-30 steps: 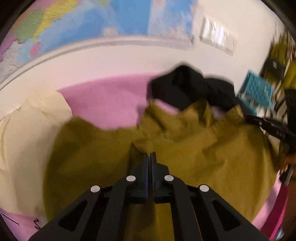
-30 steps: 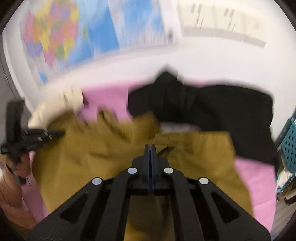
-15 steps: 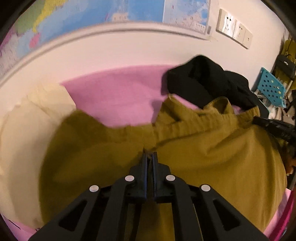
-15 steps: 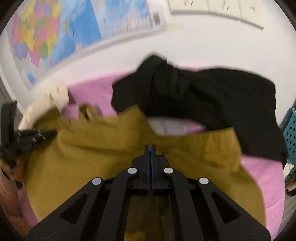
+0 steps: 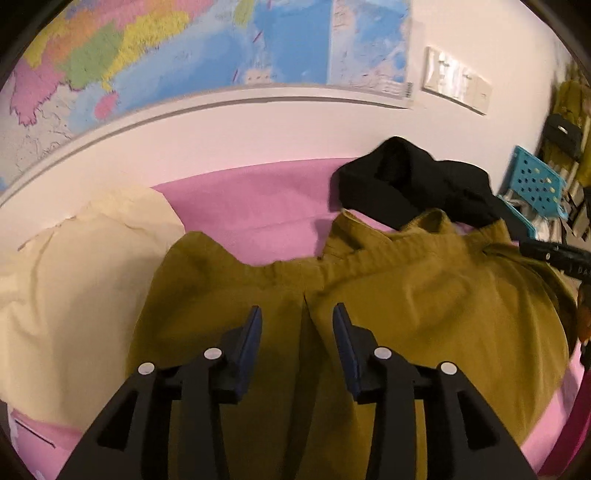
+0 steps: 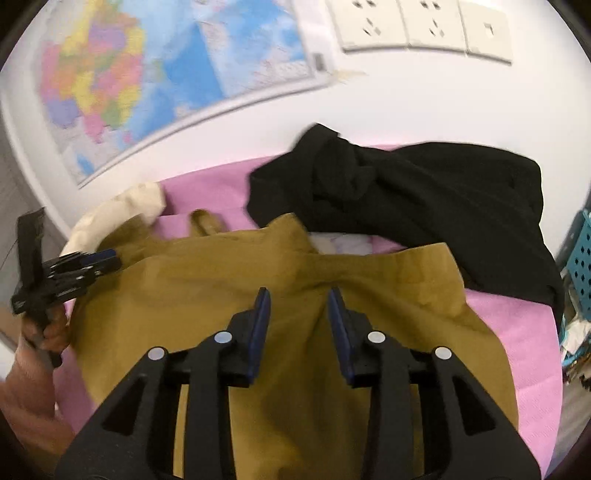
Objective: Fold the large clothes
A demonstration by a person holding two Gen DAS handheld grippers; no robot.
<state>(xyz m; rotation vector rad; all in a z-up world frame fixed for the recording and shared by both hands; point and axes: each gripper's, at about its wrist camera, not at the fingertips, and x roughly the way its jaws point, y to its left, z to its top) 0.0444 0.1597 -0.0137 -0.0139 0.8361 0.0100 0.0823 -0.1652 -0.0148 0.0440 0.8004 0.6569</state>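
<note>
Lying spread across the near half of a pink-covered surface, an olive-mustard cotton garment with a gathered waistband fills the lower middle of both wrist views. Its waistband edge runs left to right along the far side of the cloth; a belt-loop-like tab stands up at the far left corner in the right wrist view.

Left gripper: jaws opening, blue-padded fingers parted, pointed down over the olive cloth. A vertical crease of the fabric lies in the gap between them, but the pads do not press on it. Released.

Right gripper: jaws opening likewise, fingers apart above the cloth just near the waistband edge, pads clear of the fabric. Released.

Each gripper shows at the edge of the other's view. The left one appears at far left in the right wrist view, held by a hand, at the left edge of the garment.

Beyond the olive garment, a crumpled black garment lies at far right, its near edge overlapping the waistband. A cream-coloured cloth lies left, touching the olive cloth's left edge.

Farther out: a white wall with a coloured map poster, white wall sockets, and a blue perforated plastic basket at right.
</note>
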